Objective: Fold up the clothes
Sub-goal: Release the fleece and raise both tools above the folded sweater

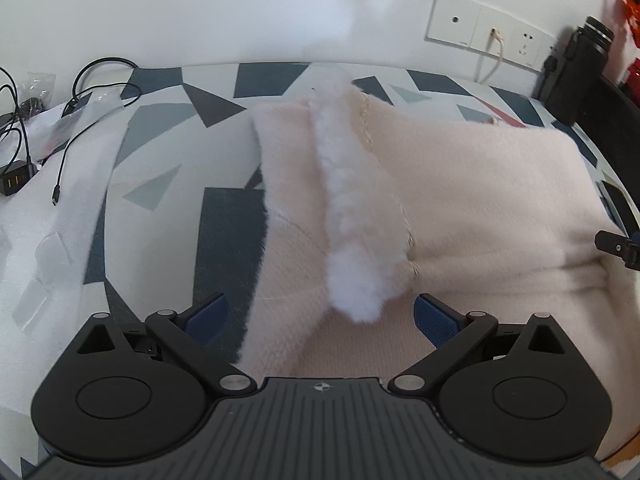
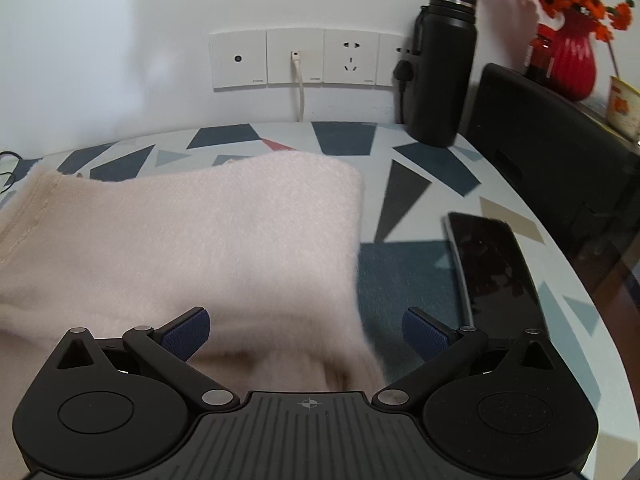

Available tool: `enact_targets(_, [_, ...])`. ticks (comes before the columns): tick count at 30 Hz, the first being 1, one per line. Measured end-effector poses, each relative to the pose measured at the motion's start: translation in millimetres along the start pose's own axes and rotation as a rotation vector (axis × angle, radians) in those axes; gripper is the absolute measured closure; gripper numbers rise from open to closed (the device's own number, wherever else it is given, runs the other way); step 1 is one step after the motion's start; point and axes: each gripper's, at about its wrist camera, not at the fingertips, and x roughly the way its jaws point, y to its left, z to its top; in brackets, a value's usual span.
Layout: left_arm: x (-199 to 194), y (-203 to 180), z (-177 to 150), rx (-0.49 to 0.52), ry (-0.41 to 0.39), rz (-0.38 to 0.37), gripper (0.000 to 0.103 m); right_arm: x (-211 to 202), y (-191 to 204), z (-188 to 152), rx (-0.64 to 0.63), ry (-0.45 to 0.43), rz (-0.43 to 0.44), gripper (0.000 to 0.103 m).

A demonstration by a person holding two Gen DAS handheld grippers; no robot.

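Note:
A pale pink fuzzy garment (image 1: pixel 460 184) lies spread on the patterned table, with a white fluffy trim (image 1: pixel 352 216) running down its middle. My left gripper (image 1: pixel 322 320) hovers over the garment's near part, wide open, its blue pads on either side of the trim's lower end and holding nothing. In the right wrist view the same garment (image 2: pixel 200 232) shows a folded right edge. My right gripper (image 2: pixel 306 330) is wide open above that edge, empty. The other gripper's tip (image 1: pixel 618 246) shows at the right edge of the left wrist view.
The table (image 2: pixel 416 184) has a grey and blue triangle pattern. A black phone (image 2: pixel 492 268) lies right of the garment. A black bottle (image 2: pixel 444 68) and a red vase (image 2: pixel 572 56) stand at the back right. Cables (image 1: pixel 68 136) and white packaging (image 1: pixel 52 220) lie at the left.

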Motion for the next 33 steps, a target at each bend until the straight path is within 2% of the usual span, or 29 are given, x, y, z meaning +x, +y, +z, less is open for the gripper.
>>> enact_targets(13, [-8,5,-33,0.002,0.028,-0.019,0.002,-39,4,-56,0.037,0.035,-0.045,0.001])
enact_targets(19, [-2,14,-42,-0.061,0.085,-0.056,0.002,-39,9,-75,-0.005,0.065,-0.071,0.001])
enact_targets(24, [-2,12,-49,-0.035,0.073,-0.049,0.001,-35,5,-81,0.024,0.063,-0.057,0.001])
enact_targets(28, [2,-5,-54,0.091,0.082,0.016,0.0,-33,-1,-84,0.096,0.05,-0.036,0.001])
enact_targets(33, [0,-3,-57,0.074,0.065,0.013,0.0,-33,-2,-89,0.103,0.011,-0.037,0.001])
